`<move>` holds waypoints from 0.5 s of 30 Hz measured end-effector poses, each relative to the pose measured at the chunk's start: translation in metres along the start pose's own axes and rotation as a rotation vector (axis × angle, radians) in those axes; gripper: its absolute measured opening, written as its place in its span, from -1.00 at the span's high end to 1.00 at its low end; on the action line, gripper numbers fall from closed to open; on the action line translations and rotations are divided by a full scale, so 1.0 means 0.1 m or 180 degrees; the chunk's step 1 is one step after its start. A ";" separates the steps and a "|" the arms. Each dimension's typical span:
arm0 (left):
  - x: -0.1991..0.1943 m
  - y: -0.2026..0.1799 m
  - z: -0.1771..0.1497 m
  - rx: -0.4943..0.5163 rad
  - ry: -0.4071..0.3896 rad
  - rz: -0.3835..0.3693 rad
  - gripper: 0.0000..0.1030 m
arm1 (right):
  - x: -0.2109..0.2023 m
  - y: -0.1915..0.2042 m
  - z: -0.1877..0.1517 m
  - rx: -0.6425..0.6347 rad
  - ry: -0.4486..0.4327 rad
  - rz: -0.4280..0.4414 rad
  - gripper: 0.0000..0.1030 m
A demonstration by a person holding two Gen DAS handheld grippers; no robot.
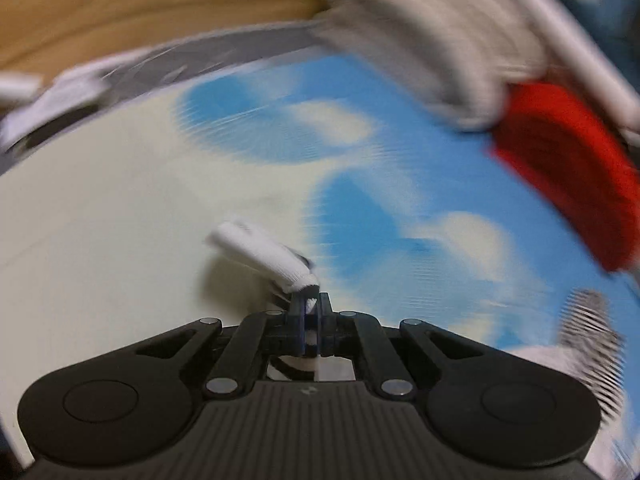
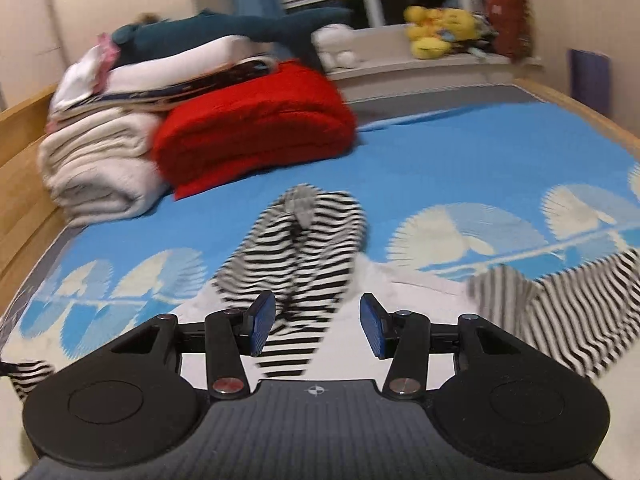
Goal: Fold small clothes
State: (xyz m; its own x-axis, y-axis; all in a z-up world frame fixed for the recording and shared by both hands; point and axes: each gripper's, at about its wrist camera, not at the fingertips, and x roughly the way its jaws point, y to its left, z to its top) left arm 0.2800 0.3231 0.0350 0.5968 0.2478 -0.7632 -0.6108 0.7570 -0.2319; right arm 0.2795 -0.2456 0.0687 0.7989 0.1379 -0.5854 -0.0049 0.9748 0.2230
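**White piece pinched and lifted, striped piece waiting on the bed**

Pinched at one end in the left gripper [image 1: 310,305], jaws closed tight on it: a small white garment [image 1: 260,254], rolled or bunched, sticking up and away from the fingertips. Held clear of the bedspread [image 1: 100,220], probably to carry or shake it out; heavily blurred, so exact kind of garment not readable. Gripped by the tip rather than the middle, likely so the rest hangs free for laying flat.

Lying on the bed in the right wrist view, just ahead of the right gripper [image 2: 318,326]: a black-and-white striped garment [image 2: 304,248], crumpled, with a grey patch at its far end. Spread wide open, that gripper, blue pads apart and holding nothing, aimed at the striped cloth's near end, apparently lined up for a grasp. More striped fabric [image 2: 560,312] off to the right edge, whether the same piece or another impossible to say.

Pushed to the far left corner of the bed, well apart from the working area: a folded red blanket [image 2: 256,120] beside a stack of pale folded bedding [image 2: 100,168], seemingly parked there to leave open space for folding. Beyond, on a ledge, yellow plush toys [image 2: 440,28].
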 end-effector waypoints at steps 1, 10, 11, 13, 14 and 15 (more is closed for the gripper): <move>-0.16 -0.27 -0.07 0.0126 -0.0096 -0.0184 0.91 | -0.01 -0.08 0.01 0.0105 -0.0032 -0.0104 0.04; -0.84 -2.49 -1.27 0.1178 0.0668 -0.2625 0.61 | 0.15 -0.62 -0.13 0.0776 0.0113 -0.0467 0.22; -0.83 -2.60 -1.40 0.1294 0.0854 -0.2757 0.53 | 0.19 -0.67 -0.15 0.0844 0.0168 -0.0442 0.19; -0.79 -2.65 -1.50 0.1418 0.0870 -0.2646 0.37 | 0.27 -0.76 -0.20 0.0968 0.0279 -0.0390 0.19; -0.73 -2.62 -1.49 0.1419 0.0862 -0.2537 0.36 | 0.32 -0.81 -0.22 0.1014 0.0335 -0.0368 0.19; -0.65 -2.57 -1.45 0.1396 0.0847 -0.2389 0.36 | 0.36 -0.86 -0.26 0.1066 0.0395 -0.0364 0.19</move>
State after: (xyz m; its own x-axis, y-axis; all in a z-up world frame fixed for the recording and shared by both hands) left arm 0.3226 0.0251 0.0568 0.5848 -0.5098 -0.6309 0.1752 0.8388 -0.5155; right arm 0.2932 -0.3196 0.0081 0.7039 0.0718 -0.7067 0.2935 0.8765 0.3815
